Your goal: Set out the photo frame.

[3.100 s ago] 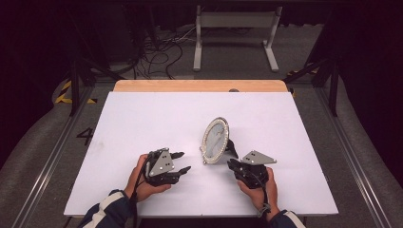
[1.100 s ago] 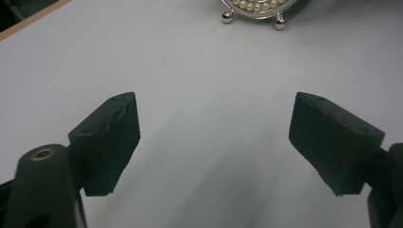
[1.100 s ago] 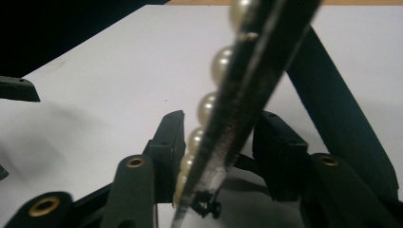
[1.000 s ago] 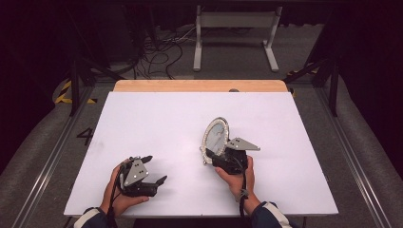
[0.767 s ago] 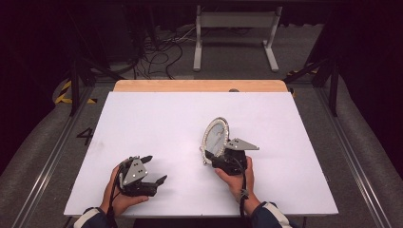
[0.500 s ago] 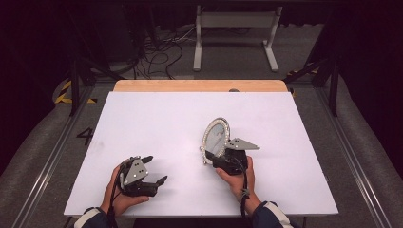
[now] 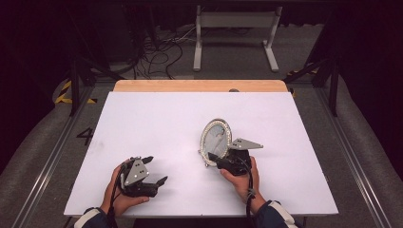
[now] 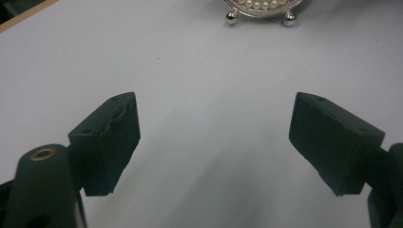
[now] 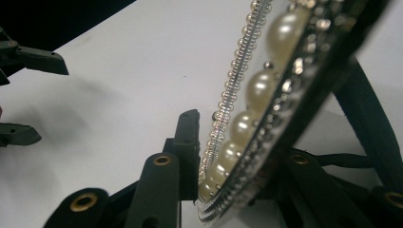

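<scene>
1. While the oval pearl-rimmed picture frame (image 7: pixel 215 141) stands upright on the white table (image 7: pixel 157 118), its lower edge sits between the jaws of your right gripper (image 7: pixel 215 158), so the grasp looks made.
2. Seen along the right gripper's own jaws, the frame's rim (image 9: pixel 266 109) rises edge-on from between them, one black jaw against the beaded front face and the other behind the back. You have the jaws closed on the rim; whether the far one presses firmly I cannot tell, since the frame hides it.
3. What looks done, then: approach and clamp. What looks left: lifting or shifting the frame. Its ball feet (image 8: pixel 232 18) appear to rest on the table, so by my reading nothing has been carried yet.
4. Your left gripper (image 7: pixel 154 169) lies low on the table, well apart from the frame, with its jaws spread wide and nothing between them. The frame's foot edge (image 8: pixel 259 6) lies far ahead of those jaws, beyond their tips.
5. Expect the tall frame to tip about the clamped lower edge, and bring the free left jaws closer if it needs steadying.
</scene>
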`<state>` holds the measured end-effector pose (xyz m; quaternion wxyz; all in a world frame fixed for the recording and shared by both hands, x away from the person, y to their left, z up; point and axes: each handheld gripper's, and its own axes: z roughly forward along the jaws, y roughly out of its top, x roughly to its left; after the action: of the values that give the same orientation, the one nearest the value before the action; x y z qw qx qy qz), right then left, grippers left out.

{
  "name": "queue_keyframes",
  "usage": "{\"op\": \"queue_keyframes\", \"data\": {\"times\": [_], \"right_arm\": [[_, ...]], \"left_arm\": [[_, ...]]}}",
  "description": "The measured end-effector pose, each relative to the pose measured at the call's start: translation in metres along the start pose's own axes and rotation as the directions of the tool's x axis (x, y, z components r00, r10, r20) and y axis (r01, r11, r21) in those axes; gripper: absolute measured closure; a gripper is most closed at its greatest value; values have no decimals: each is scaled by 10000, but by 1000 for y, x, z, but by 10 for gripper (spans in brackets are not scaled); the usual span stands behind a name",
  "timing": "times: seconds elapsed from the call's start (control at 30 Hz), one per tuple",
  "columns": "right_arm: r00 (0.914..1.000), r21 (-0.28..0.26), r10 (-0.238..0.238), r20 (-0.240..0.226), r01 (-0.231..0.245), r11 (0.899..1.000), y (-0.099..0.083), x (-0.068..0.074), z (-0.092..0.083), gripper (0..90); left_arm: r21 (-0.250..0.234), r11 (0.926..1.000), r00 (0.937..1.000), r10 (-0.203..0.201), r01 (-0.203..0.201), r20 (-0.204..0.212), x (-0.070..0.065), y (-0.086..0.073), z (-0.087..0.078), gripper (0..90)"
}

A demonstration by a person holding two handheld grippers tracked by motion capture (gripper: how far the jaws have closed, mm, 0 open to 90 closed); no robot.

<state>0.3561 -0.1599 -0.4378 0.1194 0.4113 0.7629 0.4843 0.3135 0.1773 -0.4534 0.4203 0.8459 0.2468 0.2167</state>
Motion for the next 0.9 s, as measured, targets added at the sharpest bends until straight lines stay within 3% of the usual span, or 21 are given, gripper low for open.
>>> {"op": "queue_keyframes", "data": {"times": [0.57, 0.9], "right_arm": [[9965, 489, -183, -811, 223, 9986, 2, -9, -7, 781], [9965, 447, -310, -775, 346, 9984, 2, -8, -10, 737]], "left_arm": [[24, 10000, 10000, 7, -7, 18, -1, 1, 0, 180], [-53, 10000, 9993, -2, 4, 362, 6, 12, 14, 180]]}}
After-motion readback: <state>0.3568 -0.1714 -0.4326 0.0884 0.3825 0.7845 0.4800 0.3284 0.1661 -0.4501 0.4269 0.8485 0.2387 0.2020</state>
